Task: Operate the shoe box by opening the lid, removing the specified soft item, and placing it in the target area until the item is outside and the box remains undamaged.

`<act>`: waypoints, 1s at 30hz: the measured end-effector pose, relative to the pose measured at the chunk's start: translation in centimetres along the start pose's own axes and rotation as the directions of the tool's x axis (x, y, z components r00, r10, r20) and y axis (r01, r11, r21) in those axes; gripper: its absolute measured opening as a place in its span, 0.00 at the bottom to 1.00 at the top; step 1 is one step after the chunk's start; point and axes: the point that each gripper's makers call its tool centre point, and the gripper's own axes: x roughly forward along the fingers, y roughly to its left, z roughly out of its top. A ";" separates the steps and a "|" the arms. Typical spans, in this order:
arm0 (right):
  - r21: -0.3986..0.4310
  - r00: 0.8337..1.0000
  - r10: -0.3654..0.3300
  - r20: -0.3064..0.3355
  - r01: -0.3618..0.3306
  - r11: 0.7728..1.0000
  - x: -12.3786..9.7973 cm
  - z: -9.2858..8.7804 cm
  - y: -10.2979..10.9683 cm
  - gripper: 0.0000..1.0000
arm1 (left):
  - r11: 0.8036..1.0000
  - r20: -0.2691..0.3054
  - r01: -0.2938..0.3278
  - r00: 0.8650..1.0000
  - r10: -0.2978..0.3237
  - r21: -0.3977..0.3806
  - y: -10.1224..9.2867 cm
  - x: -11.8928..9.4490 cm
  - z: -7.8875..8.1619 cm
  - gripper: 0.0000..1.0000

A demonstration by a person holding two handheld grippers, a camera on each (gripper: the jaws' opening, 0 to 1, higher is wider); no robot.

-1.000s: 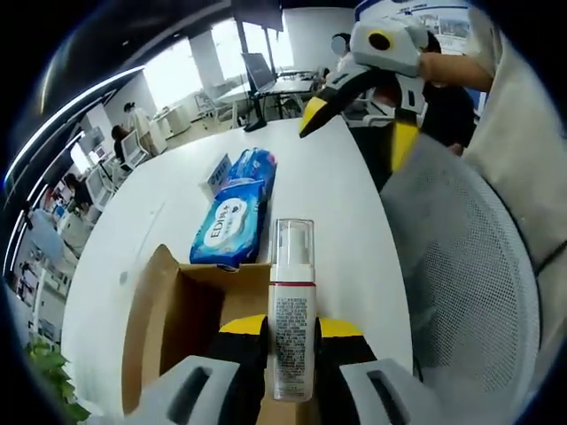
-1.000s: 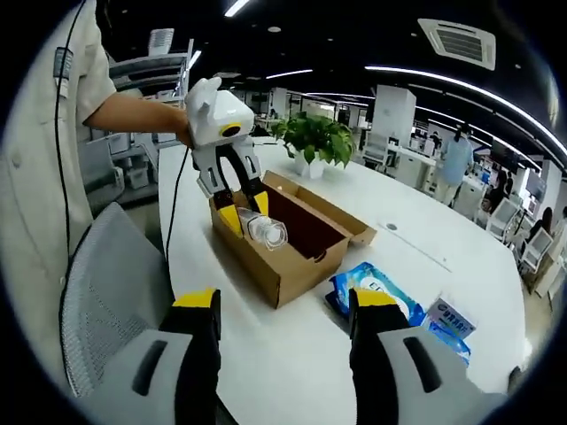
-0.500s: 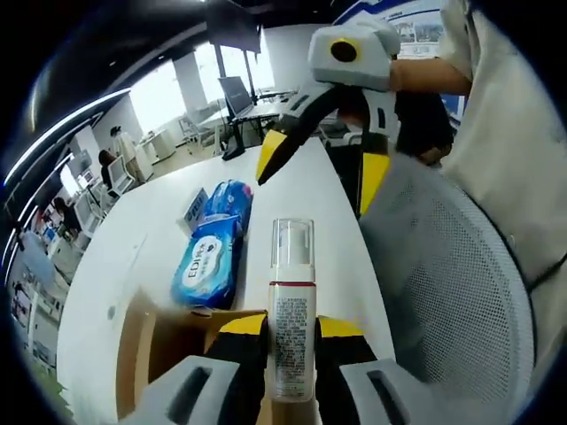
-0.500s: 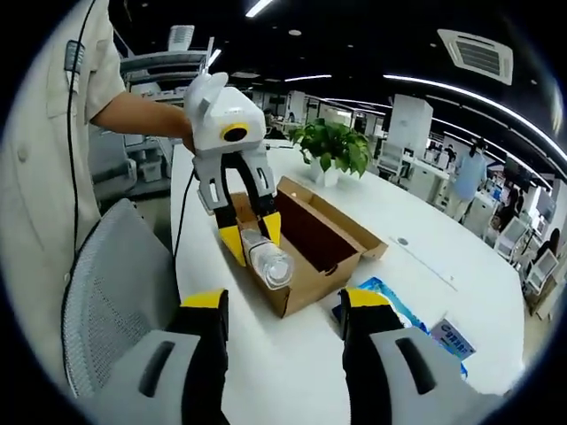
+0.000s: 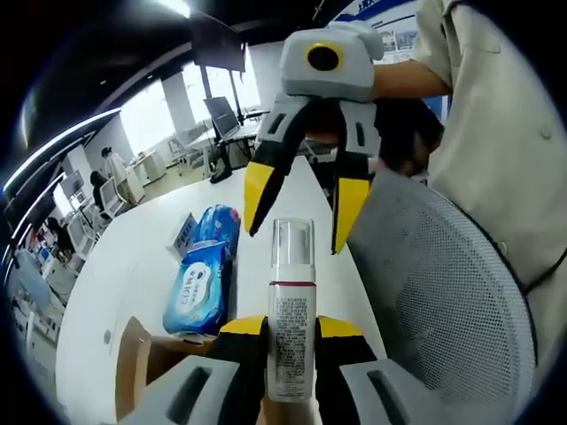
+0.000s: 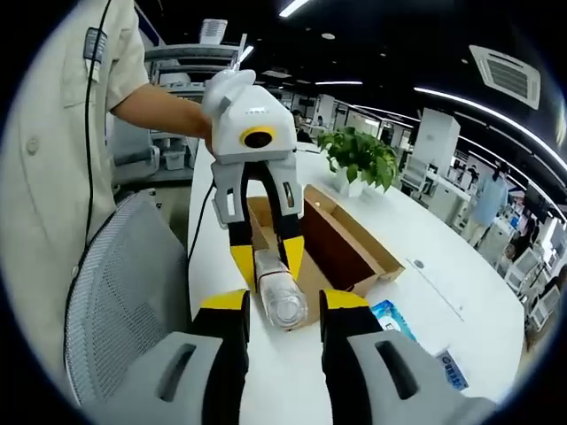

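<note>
Right gripper view takes in the open shoe box (image 6: 341,252), brown cardboard with flaps out, and a potted plant (image 6: 359,158) behind it; left gripper view catches just a box corner (image 5: 142,354), plus blue wipes packs (image 5: 202,283) lying on the white table (image 5: 133,257). My left gripper (image 5: 291,341) pinches a clear pump bottle (image 5: 291,310), white label, red band, held above the box's near end by the mesh chair (image 6: 115,301). My right gripper (image 6: 280,305) is spread, its yellow tips flanking the bottle's cap end (image 6: 285,299) without touching.
</note>
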 end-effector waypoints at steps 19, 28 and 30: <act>-0.088 0.996 0.065 -0.055 -0.069 0.994 2.0 0.4 0.9 0.16 | 0.999 0.021 -0.044 0.999 0.044 -0.010 0.0 -0.5 -1.4 0.20; -0.098 0.992 0.089 -0.092 -0.098 0.990 2.5 1.3 0.6 0.16 | 0.994 0.051 -0.098 0.994 0.100 -0.049 0.6 -1.6 -1.6 0.21; -0.112 0.992 0.091 -0.092 -0.101 0.989 2.6 1.5 0.4 0.16 | 0.991 0.057 -0.118 0.991 0.121 -0.058 0.9 -1.8 -1.5 0.21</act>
